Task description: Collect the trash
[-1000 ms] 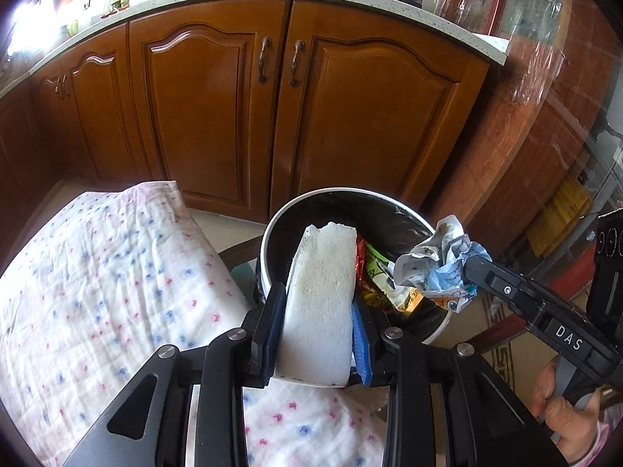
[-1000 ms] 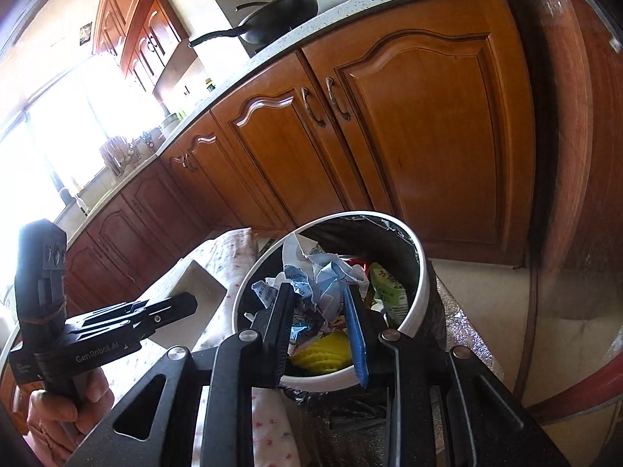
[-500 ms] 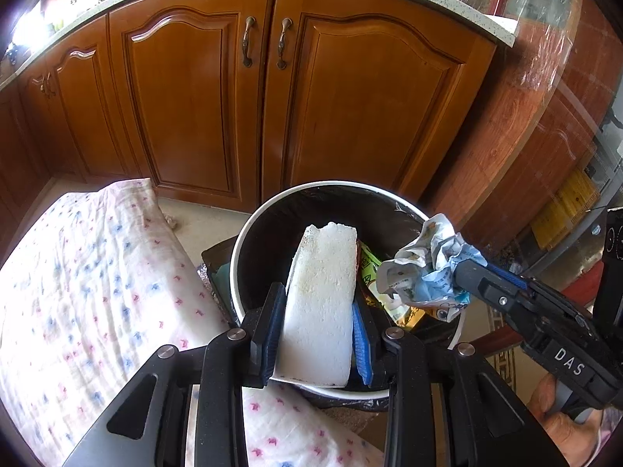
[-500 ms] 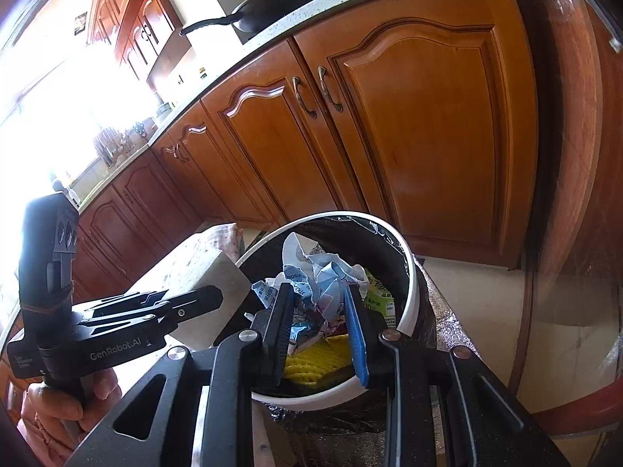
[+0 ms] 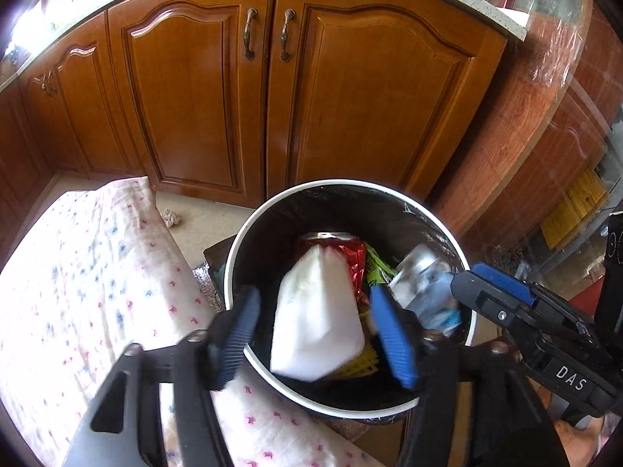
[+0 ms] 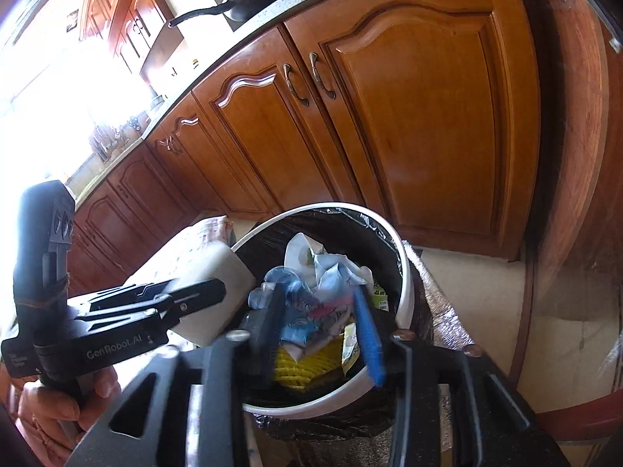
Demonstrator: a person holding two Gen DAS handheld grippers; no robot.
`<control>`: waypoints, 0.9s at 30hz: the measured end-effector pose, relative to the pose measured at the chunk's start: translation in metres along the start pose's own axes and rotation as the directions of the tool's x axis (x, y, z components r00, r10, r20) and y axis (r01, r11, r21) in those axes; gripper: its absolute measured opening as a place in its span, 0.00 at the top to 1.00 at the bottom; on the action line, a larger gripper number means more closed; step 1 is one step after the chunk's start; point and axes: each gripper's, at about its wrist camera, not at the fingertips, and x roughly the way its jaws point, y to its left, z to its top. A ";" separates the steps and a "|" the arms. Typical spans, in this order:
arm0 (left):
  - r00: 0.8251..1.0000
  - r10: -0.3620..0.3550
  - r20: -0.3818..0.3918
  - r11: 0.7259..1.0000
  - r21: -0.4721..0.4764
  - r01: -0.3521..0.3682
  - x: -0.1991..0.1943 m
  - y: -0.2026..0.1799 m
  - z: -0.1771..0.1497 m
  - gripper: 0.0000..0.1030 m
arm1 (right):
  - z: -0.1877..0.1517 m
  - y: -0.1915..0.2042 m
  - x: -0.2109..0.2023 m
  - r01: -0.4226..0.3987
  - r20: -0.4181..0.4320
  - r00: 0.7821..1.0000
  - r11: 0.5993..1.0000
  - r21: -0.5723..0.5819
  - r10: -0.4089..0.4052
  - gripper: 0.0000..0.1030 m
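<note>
A white foam block (image 5: 315,311) drops, blurred, between the blue pads (image 5: 393,334) of my left gripper (image 5: 314,294), whose jaws are opening and stand clear of it. Below sits a white-rimmed bin (image 5: 350,183) with a black liner. A crumpled blue-and-white paper (image 6: 319,295) lies loose between the fingers of my right gripper (image 6: 318,292), whose jaws are also opening, over the same bin (image 6: 311,404). In the left wrist view the right gripper (image 5: 467,274) comes in from the right, with the paper (image 5: 424,288) blurred at its tip. The right wrist view shows the left gripper (image 6: 194,288) and foam block (image 6: 218,288).
The bin holds a red wrapper (image 5: 350,253), a green packet and something yellow (image 6: 300,366). A floral cloth (image 5: 97,272) covers a surface left of the bin. A small crumpled scrap (image 5: 170,217) lies on the floor before wooden cabinets (image 5: 194,97). A hand (image 6: 50,404) grips the left tool.
Both pairs of jaws have spread apart. The foam block has slipped from the left pads and tipped down into the bin. The paper has come loose between the right fingers.
</note>
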 end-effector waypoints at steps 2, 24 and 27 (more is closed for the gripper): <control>1.000 0.001 0.003 1.000 -0.003 -0.001 -0.002 0.000 -0.001 0.37 | 0.000 -0.002 -0.001 0.002 0.003 1.000 1.000 0.008 -0.002 0.44; 0.996 0.032 0.080 0.993 -0.112 -0.023 -0.073 0.035 -0.073 0.27 | -0.034 0.023 -0.038 -0.061 0.069 0.996 0.997 0.041 0.058 0.12; 0.994 0.032 0.101 0.989 -0.144 -0.017 -0.089 0.043 -0.095 0.26 | -0.046 0.033 -0.045 -0.062 0.085 0.995 0.997 0.042 0.058 0.07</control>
